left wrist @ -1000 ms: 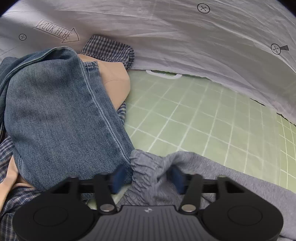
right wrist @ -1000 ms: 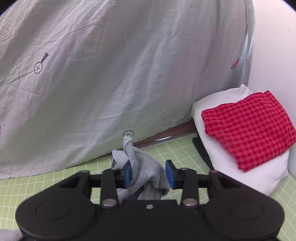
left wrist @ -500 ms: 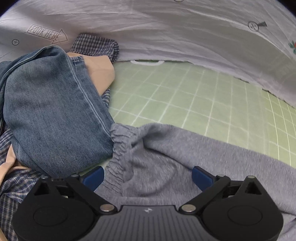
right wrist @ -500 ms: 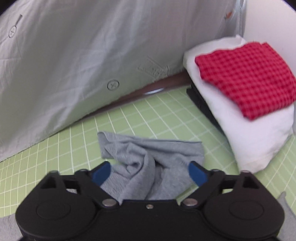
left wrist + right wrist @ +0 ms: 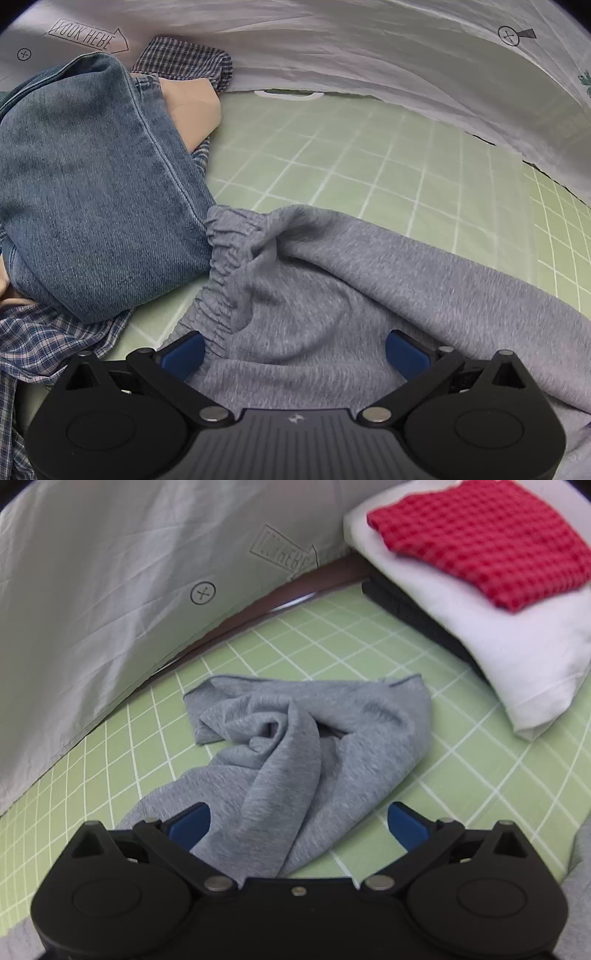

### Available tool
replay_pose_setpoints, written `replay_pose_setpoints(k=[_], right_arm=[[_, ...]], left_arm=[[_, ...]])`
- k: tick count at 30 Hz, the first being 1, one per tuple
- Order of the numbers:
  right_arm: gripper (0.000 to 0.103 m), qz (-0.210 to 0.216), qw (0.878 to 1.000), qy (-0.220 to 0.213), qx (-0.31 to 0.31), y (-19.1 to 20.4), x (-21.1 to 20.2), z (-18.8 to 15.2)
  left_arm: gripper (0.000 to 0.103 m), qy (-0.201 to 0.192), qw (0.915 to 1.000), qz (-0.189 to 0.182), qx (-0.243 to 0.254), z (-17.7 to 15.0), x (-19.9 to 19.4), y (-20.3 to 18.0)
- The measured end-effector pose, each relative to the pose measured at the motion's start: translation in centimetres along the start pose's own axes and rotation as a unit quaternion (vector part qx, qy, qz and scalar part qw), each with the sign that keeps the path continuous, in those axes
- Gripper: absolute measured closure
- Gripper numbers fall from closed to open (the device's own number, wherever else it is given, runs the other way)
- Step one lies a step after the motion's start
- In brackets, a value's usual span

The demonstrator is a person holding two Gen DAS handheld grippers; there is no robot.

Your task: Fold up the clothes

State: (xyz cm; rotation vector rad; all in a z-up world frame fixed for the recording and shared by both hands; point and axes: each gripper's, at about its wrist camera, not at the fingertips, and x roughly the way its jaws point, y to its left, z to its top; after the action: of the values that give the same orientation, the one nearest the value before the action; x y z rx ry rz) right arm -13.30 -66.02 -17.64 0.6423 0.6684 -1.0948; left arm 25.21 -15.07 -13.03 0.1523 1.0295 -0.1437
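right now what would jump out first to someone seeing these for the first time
The red checked cloth folded on a white pillow at the upper right stands out most. Next comes the crumpled grey garment on the green grid mat, lying ahead of the open right hand-held gripper. On the left, blue jeans are heaped beside its elastic waistband.
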Motion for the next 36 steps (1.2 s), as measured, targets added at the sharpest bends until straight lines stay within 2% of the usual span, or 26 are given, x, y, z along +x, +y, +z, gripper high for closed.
replay_pose_setpoints(k=[3,5,6,7,8,9,10,12,16,18,20,21,22,23,27,30,33,36], right_arm=[[0.014,-0.012,0.998,-0.042,-0.033,1.2,-1.5,0.2],[0.026,0.001,0.998,-0.034,-0.054,1.8,-1.2,0.5],[0.04,0.005,0.998,-0.025,-0.062,2.1,-0.9,0.7],[0.06,0.008,0.998,-0.013,-0.061,2.2,-0.4,0.8],[0.072,0.011,0.998,0.0,-0.058,2.2,0.2,1.0],[0.093,0.017,0.999,0.011,-0.05,2.1,0.6,1.1],[0.102,0.024,0.999,0.012,-0.04,2.0,0.8,1.4],[0.102,0.036,0.999,0.003,-0.031,2.2,0.7,2.3],[0.102,0.067,0.995,-0.049,-0.05,4.7,0.3,7.3],[0.102,0.115,0.99,-0.069,-0.052,6.5,0.5,10.2],[0.088,0.185,0.977,-0.083,-0.061,8.5,0.6,12.3],[0.062,0.195,0.974,-0.091,-0.069,9.0,0.4,12.4],[0.055,0.195,0.972,-0.099,-0.079,9.2,0.2,12.3],[0.053,0.195,0.971,-0.108,-0.089,9.5,0.0,12.1],[0.053,0.124,0.988,-0.074,-0.057,6.2,0.7,8.9],[0.053,0.044,0.997,-0.031,-0.049,3.6,1.8,5.9],[0.052,0.018,1.0,0.012,0.011,0.8,2.7,3.4],[0.045,0.012,0.998,0.03,0.061,-0.4,3.0,1.6]], left_arm=[[0.0,0.0,1.0,-0.001,-0.001,0.1,0.0,0.0],[0.0,0.0,1.0,-0.001,-0.004,0.1,0.1,0.0],[0.0,0.0,1.0,-0.002,-0.005,0.1,0.1,0.0],[0.0,0.001,1.0,-0.002,-0.005,0.1,0.1,0.0],[0.0,0.001,1.0,-0.002,-0.005,0.1,0.1,0.0],[0.0,0.001,1.0,-0.003,-0.005,0.1,0.2,0.0],[0.0,0.001,1.0,-0.004,-0.005,0.1,0.2,0.0],[0.0,0.001,1.0,-0.007,-0.006,0.1,0.2,0.1],[0.0,0.002,1.0,-0.009,-0.004,0.1,0.3,0.1],[0.0,0.003,0.9999,-0.01,-0.003,0.2,0.4,0.2],[0.0,0.005,0.9999,-0.012,-0.002,0.3,0.4,0.2],[0.0,0.006,0.9999,-0.012,-0.002,0.3,0.5,0.2],[0.0,0.008,0.9999,-0.013,-0.002,0.4,0.5,0.2],[0.0,0.009,0.9999,-0.013,-0.002,0.4,0.5,0.2],[0.0,0.003,0.9999,-0.012,-0.004,0.2,0.5,0.2],[0.0,-0.003,0.9999,-0.011,-0.006,0.0,0.4,0.1],[0.0,0.0,0.9999,-0.01,-0.007,0.1,0.5,0.1],[0.0,0.006,0.9999,-0.009,-0.008,0.4,0.5,0.1]])
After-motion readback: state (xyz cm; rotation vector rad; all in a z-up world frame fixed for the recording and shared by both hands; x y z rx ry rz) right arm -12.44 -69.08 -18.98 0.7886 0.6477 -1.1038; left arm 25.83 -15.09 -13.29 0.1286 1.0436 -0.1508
